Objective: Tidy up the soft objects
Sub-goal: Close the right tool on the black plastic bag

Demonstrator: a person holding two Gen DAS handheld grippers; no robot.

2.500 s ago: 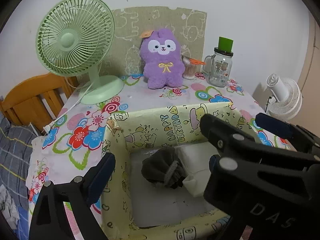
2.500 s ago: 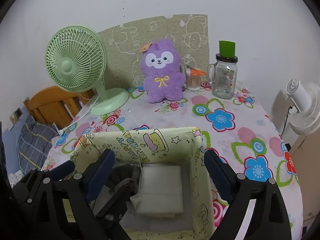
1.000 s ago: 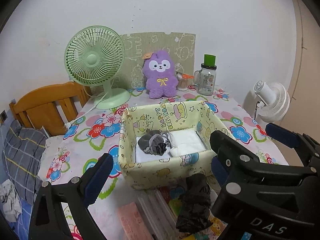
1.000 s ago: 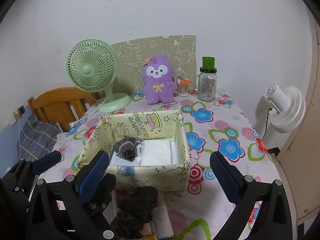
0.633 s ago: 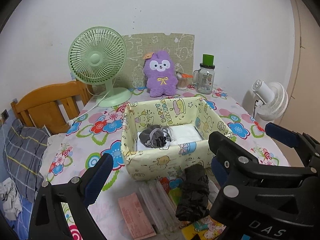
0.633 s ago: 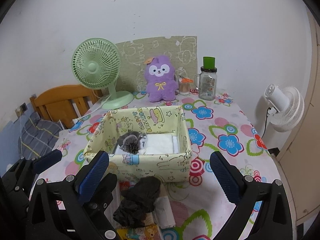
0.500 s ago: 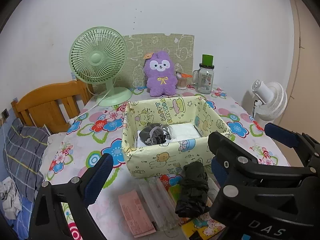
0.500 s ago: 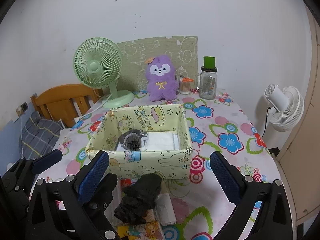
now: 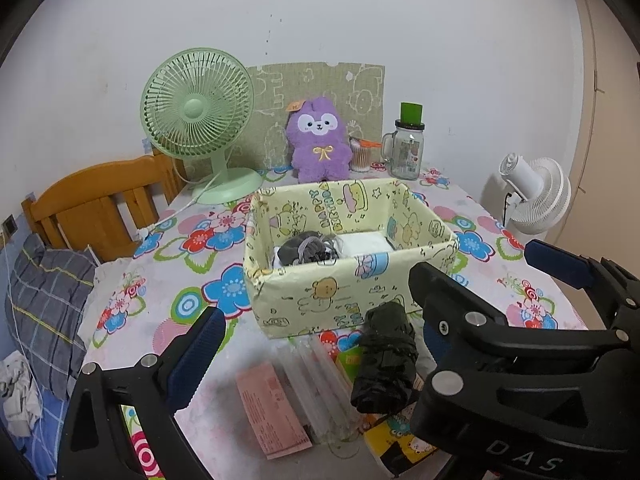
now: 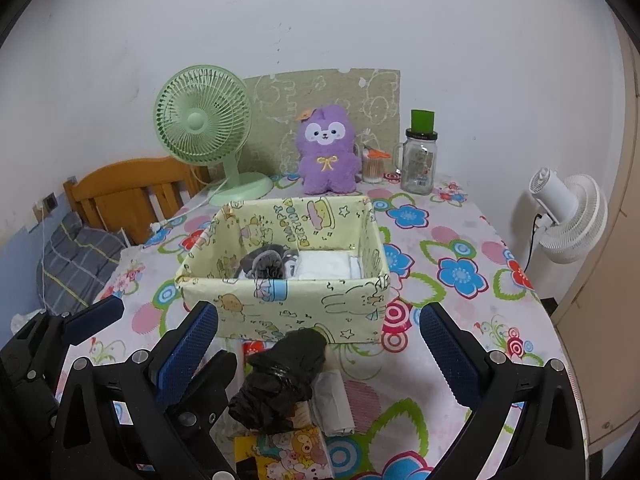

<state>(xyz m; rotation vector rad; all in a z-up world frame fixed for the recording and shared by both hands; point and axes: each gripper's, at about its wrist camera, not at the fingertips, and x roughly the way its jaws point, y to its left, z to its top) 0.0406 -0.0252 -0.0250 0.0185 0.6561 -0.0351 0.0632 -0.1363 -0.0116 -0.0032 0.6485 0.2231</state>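
Observation:
A yellow cartoon-print box [image 9: 328, 296] [image 10: 280, 300] stands in the middle of the flowered table. Inside it lie a rolled grey sock bundle [image 9: 306, 248] [image 10: 266, 264] on the left and a folded white cloth [image 9: 366, 244] [image 10: 324, 268] on the right. A black soft bundle [image 9: 386, 364] [image 10: 284, 376] lies on the table just in front of the box. My left gripper [image 9: 312, 340] and right gripper [image 10: 318, 350] are both open and empty, held side by side above the table's near edge, with the black bundle between their fingers' lines of sight.
A purple plush [image 9: 318, 140], a green fan [image 9: 198, 120], a glass jar [image 9: 408, 148] and a cotton-swab cup stand at the back. A pink slip [image 9: 272, 412], clear plastic packets and a cartoon booklet [image 10: 280, 456] lie near the front. A wooden chair [image 9: 100, 204] is left; a white fan [image 9: 536, 196] right.
Both grippers have drawn back from over the box toward the table's near edge. The box now looks farther off, and the black bundle and papers have come into view.

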